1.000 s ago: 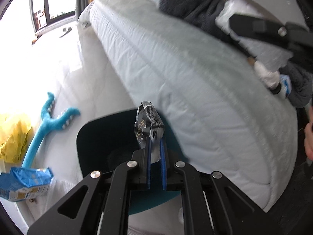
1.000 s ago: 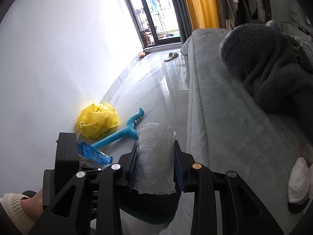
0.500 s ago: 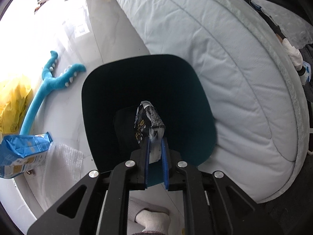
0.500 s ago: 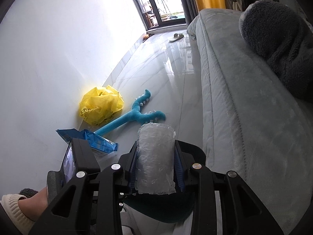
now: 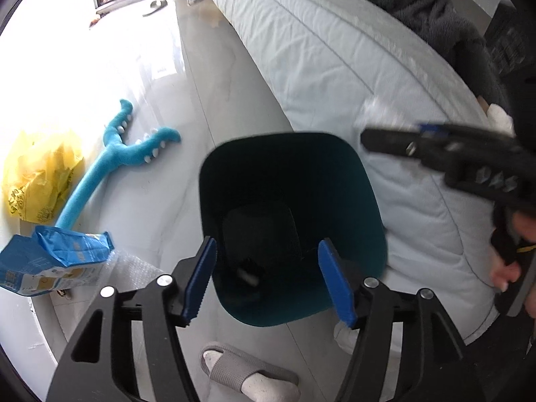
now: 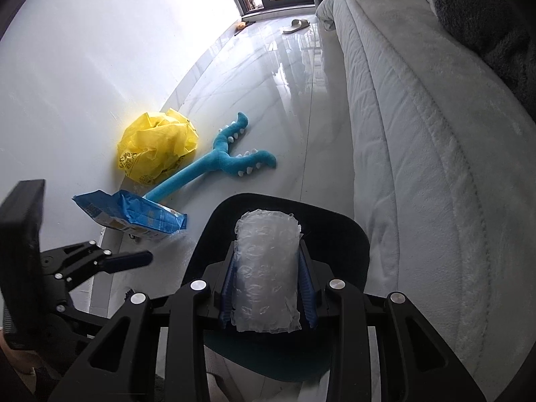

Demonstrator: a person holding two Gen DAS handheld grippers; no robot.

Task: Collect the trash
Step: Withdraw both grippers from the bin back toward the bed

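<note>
In the left wrist view, the left tongs [image 5: 268, 278] have just been opening and stand wide with nothing between them, above the teal bin [image 5: 348, 167]. A small wrapper [image 5: 248, 273] lies at the bin's bottom. At three o'clock the right tongs [image 5: 395, 140] come in blurred; the two could collide over the rim.

In the right wrist view, the right tongs [image 6: 268, 288] pinch a bubble-wrap roll [image 6: 266, 268] over the bin's near rim. Released early, the light roll might bounce out onto the floor [image 6: 284, 100].

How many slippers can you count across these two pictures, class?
2: one slipper on the person's foot beside the bin; another slipper far off by the window. Others may be hidden.
</note>
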